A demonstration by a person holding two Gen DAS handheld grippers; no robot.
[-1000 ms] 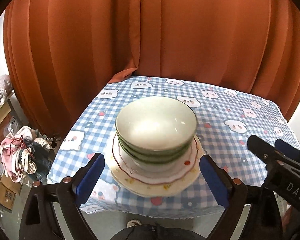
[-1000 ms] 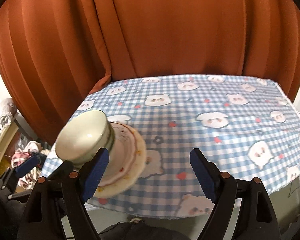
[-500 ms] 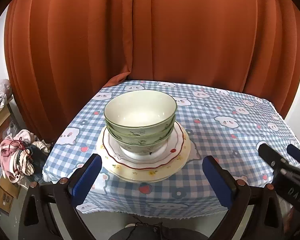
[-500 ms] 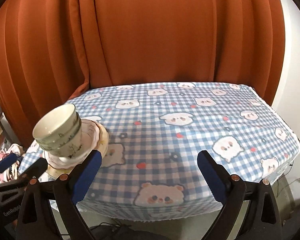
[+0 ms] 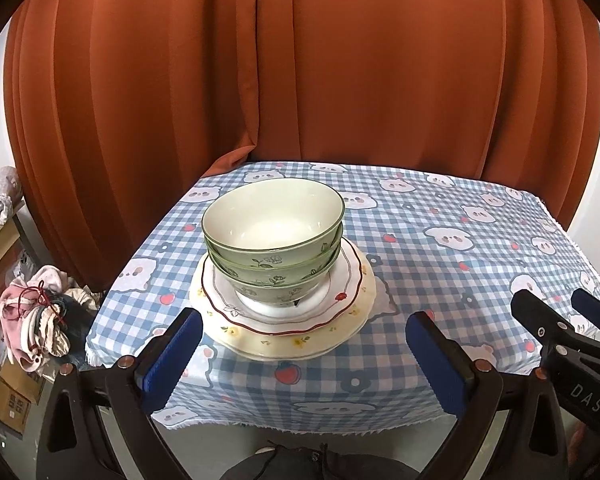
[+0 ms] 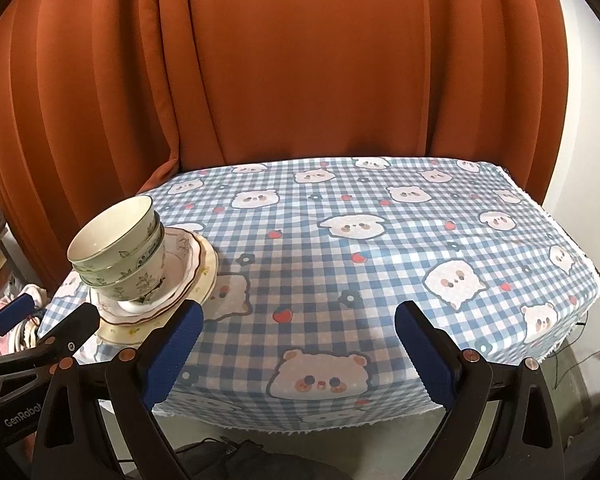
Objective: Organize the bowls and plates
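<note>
A lived-in home room: a table under a bear-print gingham cloth, rust-orange curtains behind at 12 o'clock, heaped laundry at 9 o'clock.

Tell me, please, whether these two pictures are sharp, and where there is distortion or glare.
Left wrist view: sharp; the stacked bowls show only soft sheen, and the curtain bulges from fisheye. Right wrist view: sharp too; the tablecloth edge curves, and dark vignette fills the corners.
</note>
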